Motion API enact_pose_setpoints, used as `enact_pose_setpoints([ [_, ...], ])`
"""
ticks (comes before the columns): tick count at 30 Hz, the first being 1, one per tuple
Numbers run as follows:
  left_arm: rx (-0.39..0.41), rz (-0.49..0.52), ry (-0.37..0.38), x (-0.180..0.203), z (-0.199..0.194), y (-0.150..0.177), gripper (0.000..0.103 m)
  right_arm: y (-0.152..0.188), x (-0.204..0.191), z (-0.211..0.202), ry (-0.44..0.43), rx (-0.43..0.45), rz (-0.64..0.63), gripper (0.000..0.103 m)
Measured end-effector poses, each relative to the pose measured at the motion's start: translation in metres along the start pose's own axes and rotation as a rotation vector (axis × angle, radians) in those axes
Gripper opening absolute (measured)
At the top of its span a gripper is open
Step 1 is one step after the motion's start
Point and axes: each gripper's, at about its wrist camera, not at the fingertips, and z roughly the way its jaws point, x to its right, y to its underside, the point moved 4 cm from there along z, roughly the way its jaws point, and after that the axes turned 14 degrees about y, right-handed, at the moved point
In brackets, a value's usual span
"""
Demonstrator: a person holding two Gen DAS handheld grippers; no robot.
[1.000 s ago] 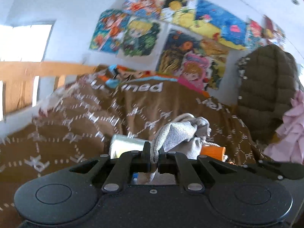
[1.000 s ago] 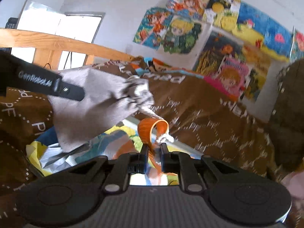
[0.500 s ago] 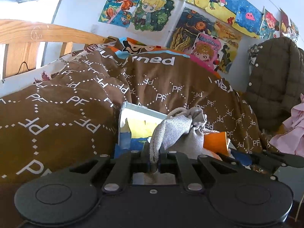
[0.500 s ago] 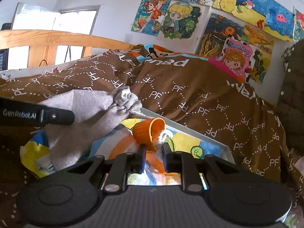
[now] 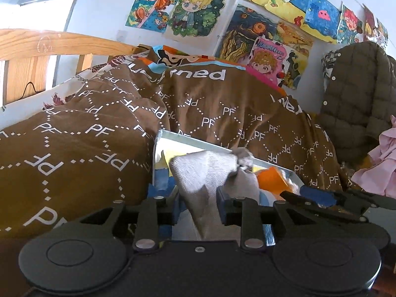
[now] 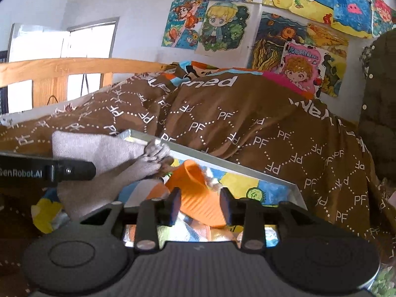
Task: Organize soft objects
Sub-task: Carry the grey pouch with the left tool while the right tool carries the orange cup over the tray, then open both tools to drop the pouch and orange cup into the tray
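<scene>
Grey sock [image 5: 212,173]: knit, limp, knotted near the middle; it was laid in the tray, its long axis running from between the left gripper's jaws up and away toward the far rim.
Orange sock [image 6: 198,198]: ribbed, its open cuff was turned up and away toward the far rim; it was laid in the tray just beside the grey sock.
Left gripper [image 5: 198,204]: its jaws had just been opening; grey cloth was seen between them, unpinched.
Right gripper [image 6: 200,204]: its jaws had just been opening; the orange sock was seen between them, released.
Tray [image 6: 222,160]: flat, metal-rimmed, with a colourful printed floor.
Quilt [image 5: 86,148]: brown, lettered, rumpled around the tray.
Wall: cartoon posters [image 6: 222,27] were hung there.
</scene>
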Motion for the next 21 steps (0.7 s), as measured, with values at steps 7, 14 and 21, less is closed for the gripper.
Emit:
enact_pose_setpoints([
  [7,0.032,0.023,-0.01,0.013,-0.016,-0.009,0.065,-0.011,0.018,-0.021,-0.01,0.024,0.067,0.059],
  [14,0.085,0.075,-0.033,0.034,-0.042,-0.019,0.082,-0.024,0.046,-0.049,-0.011,0.056,0.168,0.078],
  [21,0.141,0.08,-0.059,0.048,-0.069,-0.028,0.096,-0.031,0.068,-0.074,-0.009,0.077,0.234,0.093],
])
